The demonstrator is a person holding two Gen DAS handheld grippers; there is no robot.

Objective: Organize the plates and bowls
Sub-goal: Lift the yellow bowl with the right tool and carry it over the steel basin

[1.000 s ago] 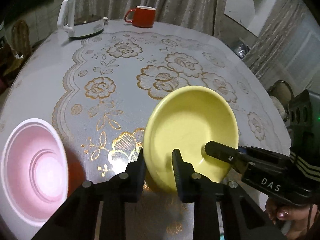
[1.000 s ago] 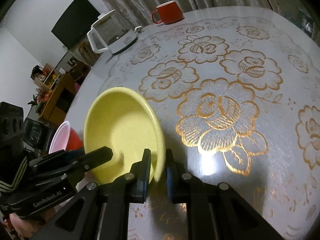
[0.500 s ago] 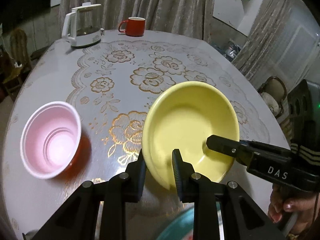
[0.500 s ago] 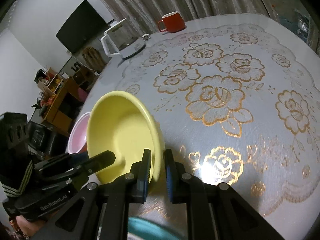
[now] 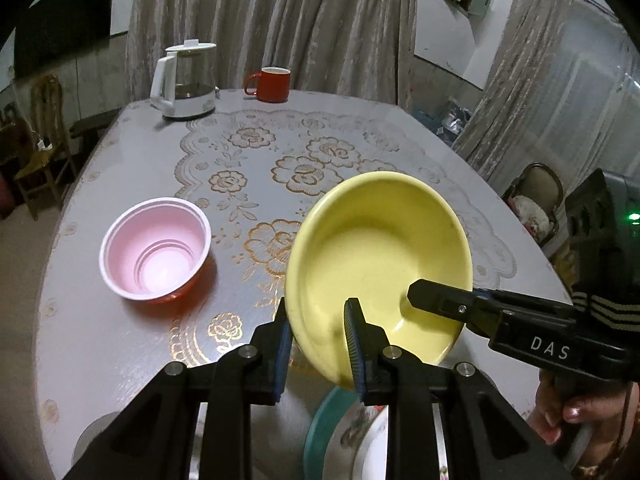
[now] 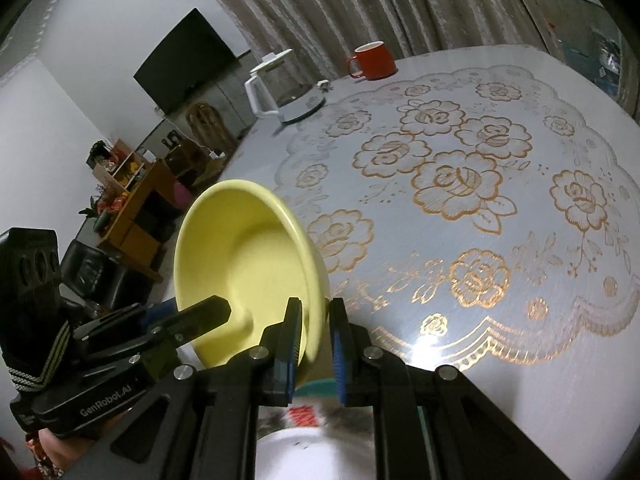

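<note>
A yellow bowl (image 5: 380, 256) hangs tilted above the table, gripped from two sides. My left gripper (image 5: 318, 344) is shut on its near left rim. My right gripper (image 6: 314, 344) is shut on the opposite rim of the yellow bowl (image 6: 240, 256) and shows in the left wrist view as a black arm marked DAS (image 5: 516, 332). A pink bowl with a red outside (image 5: 156, 248) stands on the table to the left. Under the yellow bowl, at the near edge, lies a teal-rimmed plate (image 5: 324, 432) with a white patterned plate (image 6: 304, 452) on it, both partly hidden by the fingers.
A round table with a white and gold floral cloth (image 5: 280, 168) carries a white kettle (image 5: 186, 80) and a red mug (image 5: 272, 84) at its far side. Curtains hang behind. A chair (image 5: 536, 200) stands to the right, shelves (image 6: 128, 200) and a dark screen to the left.
Both grippers have drawn back towards the near edge and risen with the yellow bowl between them. The stacked plates have come into view beneath it, and the pink bowl looks farther off.
</note>
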